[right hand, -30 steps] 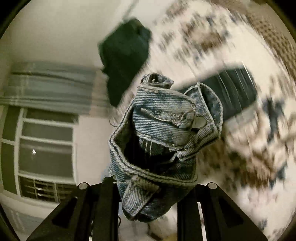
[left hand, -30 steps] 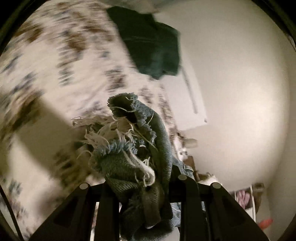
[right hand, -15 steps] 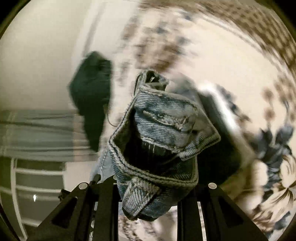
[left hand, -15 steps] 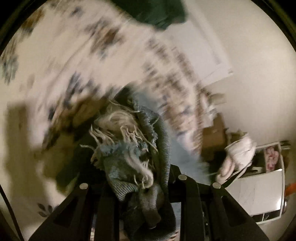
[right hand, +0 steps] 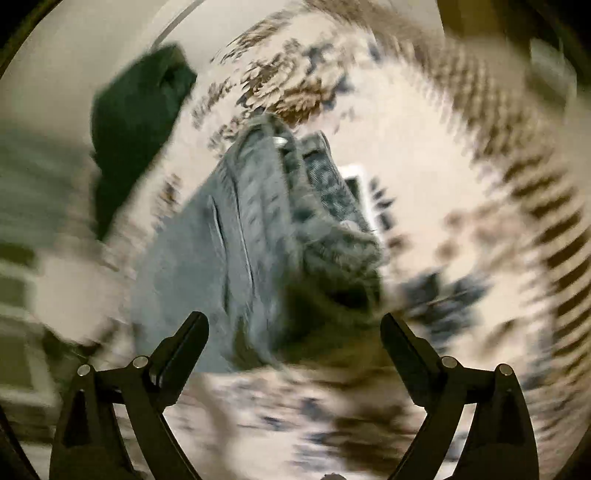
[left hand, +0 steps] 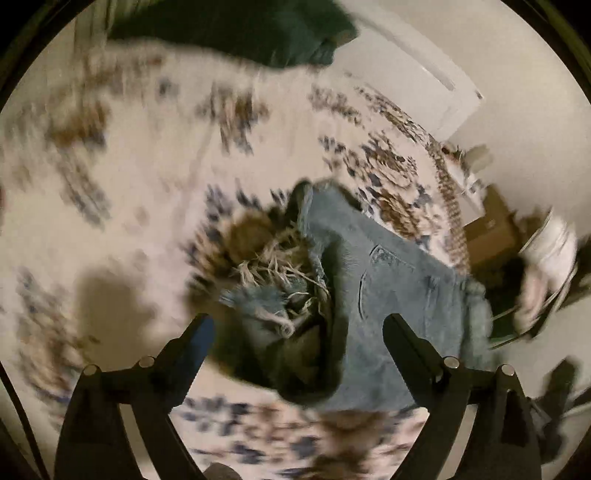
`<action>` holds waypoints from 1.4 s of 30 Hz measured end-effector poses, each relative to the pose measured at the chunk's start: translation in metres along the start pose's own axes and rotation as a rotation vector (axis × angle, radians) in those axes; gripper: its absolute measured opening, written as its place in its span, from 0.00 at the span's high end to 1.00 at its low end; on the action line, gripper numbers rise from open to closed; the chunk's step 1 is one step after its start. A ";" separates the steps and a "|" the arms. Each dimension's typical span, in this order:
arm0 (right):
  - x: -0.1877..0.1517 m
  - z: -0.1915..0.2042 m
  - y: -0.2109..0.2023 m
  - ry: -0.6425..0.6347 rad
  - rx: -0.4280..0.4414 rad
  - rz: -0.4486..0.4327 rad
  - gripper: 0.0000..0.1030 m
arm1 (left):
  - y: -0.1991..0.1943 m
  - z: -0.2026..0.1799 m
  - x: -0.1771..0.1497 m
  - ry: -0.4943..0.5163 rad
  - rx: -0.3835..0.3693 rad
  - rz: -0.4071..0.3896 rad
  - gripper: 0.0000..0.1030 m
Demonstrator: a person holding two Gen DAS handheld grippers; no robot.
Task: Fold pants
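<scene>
1. While both sets of jaws stand spread and grasp nothing, the denim pants lie on the floral bed cover, between left gripper and right gripper.
2. Judging by this, a fold was just laid down.
3. Frayed hem sits bunched; next move likely needs smoothing and regripping an edge.

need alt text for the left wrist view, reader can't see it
Blurred fisheye view down the open left gripper, its two black fingers spread apart over light blue jeans with a frayed hem, lying on a floral bedspread. A dark green garment lies at the top edge.
</scene>
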State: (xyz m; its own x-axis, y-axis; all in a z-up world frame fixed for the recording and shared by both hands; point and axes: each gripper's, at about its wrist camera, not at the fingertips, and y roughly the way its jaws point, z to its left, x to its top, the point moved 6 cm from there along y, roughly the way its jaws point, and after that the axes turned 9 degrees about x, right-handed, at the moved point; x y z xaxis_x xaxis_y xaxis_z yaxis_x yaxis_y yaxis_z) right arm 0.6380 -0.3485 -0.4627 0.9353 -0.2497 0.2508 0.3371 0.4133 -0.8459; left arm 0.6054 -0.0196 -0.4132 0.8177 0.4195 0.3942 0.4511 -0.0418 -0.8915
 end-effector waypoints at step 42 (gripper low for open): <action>-0.353 0.203 -0.583 -0.422 -0.214 -0.472 0.07 | -0.514 -0.028 -0.206 0.293 0.205 -0.427 0.09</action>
State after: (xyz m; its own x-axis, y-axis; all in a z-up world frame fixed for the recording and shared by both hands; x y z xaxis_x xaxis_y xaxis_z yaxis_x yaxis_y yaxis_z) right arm 0.1334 -0.3232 0.0373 0.6693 0.0213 0.7427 0.7324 0.1497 -0.6643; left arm 0.2153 -0.1096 -0.0299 0.6557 0.0890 0.7498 0.7096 0.2665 -0.6522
